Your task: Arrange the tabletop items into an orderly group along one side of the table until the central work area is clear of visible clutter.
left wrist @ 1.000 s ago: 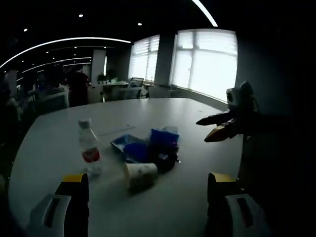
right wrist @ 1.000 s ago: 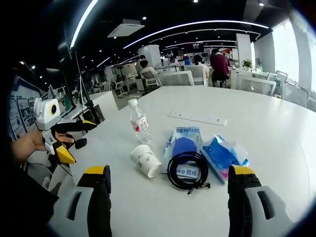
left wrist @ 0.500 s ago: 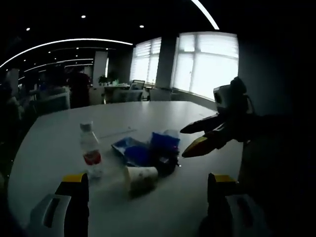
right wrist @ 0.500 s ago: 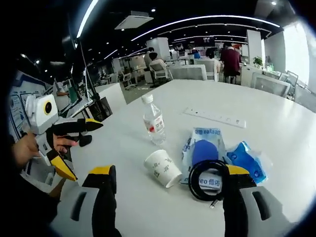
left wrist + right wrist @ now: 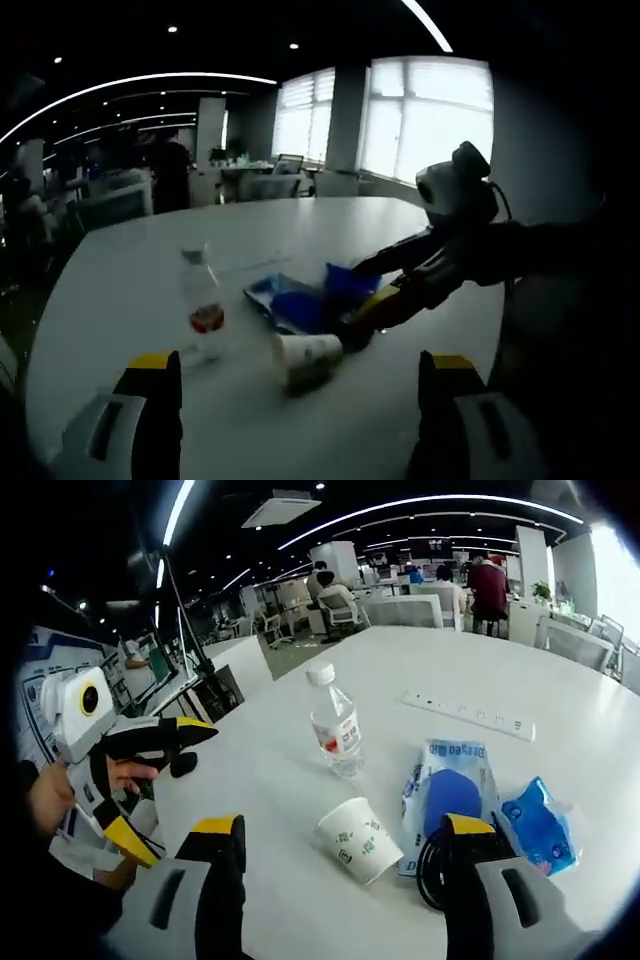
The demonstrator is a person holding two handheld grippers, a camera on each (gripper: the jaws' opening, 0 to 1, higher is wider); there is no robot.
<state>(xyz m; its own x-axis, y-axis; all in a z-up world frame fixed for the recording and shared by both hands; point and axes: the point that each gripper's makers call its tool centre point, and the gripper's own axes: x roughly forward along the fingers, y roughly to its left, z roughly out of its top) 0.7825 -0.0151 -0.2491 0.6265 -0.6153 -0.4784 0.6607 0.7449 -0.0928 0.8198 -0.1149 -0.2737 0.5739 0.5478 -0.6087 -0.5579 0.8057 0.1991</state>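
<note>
— Right gripper view first: what is by the right claw (image 5: 340, 842)?
— Its jaws are spread wide with nothing in them. A white paper cup lying on its side (image 5: 361, 839) sits between them on the big white table (image 5: 280, 770). A coiled black cable (image 5: 432, 870) lies just by the right jaw, on a blue-and-white flat packet (image 5: 449, 786). A clear plastic water bottle with a red label (image 5: 336, 733) stands further ahead.
— And the left claw (image 5: 160, 785)?
— It is off to the left, held by a hand (image 5: 50, 795), jaws apart and empty.
— What about the left gripper view?
— The right claw reaches in from the right, over the blue packets.
</note>
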